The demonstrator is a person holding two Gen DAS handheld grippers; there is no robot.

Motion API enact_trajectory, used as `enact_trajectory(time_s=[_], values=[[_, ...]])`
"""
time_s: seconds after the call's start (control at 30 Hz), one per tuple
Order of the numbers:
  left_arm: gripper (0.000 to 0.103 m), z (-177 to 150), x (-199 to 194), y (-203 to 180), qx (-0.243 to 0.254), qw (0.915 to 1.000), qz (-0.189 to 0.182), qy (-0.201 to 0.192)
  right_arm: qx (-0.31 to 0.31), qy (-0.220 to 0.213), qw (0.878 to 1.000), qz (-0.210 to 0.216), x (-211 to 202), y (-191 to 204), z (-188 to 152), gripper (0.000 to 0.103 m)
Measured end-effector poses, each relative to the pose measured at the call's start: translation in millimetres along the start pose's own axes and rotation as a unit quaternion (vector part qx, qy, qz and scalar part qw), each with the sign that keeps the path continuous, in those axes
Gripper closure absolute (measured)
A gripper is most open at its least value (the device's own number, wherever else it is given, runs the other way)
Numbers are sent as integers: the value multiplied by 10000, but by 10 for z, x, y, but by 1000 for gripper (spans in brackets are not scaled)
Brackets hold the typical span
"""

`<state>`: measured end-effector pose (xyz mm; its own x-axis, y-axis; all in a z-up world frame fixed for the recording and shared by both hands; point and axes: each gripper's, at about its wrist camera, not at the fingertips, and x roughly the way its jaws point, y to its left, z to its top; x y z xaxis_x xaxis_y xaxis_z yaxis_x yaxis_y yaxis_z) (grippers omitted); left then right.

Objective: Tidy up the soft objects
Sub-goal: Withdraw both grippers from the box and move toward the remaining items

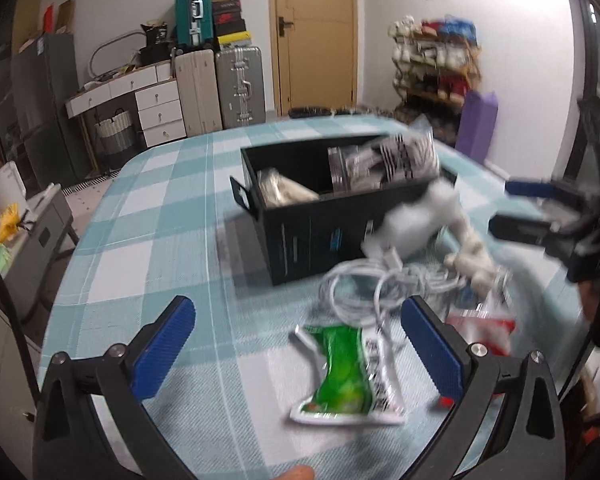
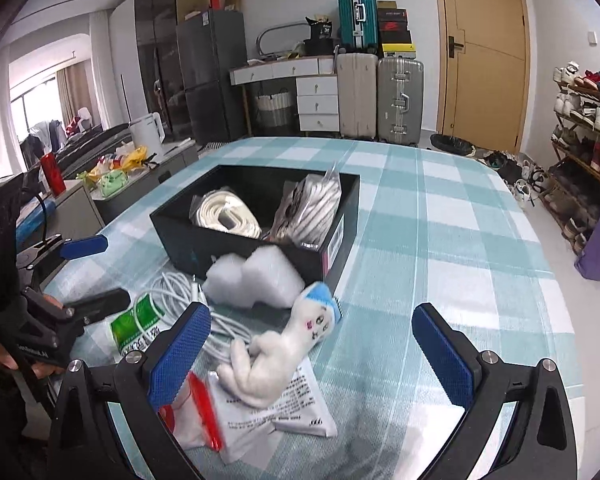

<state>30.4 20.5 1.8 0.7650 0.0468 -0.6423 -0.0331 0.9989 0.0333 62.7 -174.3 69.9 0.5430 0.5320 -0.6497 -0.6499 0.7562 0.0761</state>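
Note:
A black box [image 2: 236, 240] [image 1: 320, 236] on the checked tablecloth holds a coiled white strap [image 2: 228, 214] and a bagged cable [image 2: 312, 208]. In front of it lie a white foam piece [image 2: 256, 276] [image 1: 416, 220], a white plush toy with a blue cap [image 2: 280, 344] [image 1: 472, 252], a white cable coil [image 1: 376, 284] [image 2: 176, 292], a green sachet [image 1: 344, 372] [image 2: 138, 326] and a red-and-white packet [image 2: 260, 404] [image 1: 480, 326]. My left gripper [image 1: 296, 344] is open over the green sachet. My right gripper [image 2: 312, 352] is open over the plush toy.
The table [image 2: 440, 240] has checked cloth to the right of the box. Behind it stand suitcases [image 2: 380, 92], a white desk [image 2: 292, 76], a door [image 2: 484, 48] and a shoe rack [image 2: 584, 120]. A side cabinet [image 2: 112, 184] with clutter stands left of the table.

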Motion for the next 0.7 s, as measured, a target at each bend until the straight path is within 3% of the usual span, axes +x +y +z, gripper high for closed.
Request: enact_trajectory(time_s=[0.33, 0.63, 0.7], values=[[0, -88, 109, -102, 282, 9976, -242, 584, 38, 279, 9996, -2, 99, -45, -72, 1], [1, -117, 172, -123, 299, 9962, -321, 757, 179, 497, 9984, 195, 254, -47, -110, 2], [1, -128, 183, -125, 324, 9957, -319, 805, 163, 496, 9984, 229, 263, -37, -112, 7]])
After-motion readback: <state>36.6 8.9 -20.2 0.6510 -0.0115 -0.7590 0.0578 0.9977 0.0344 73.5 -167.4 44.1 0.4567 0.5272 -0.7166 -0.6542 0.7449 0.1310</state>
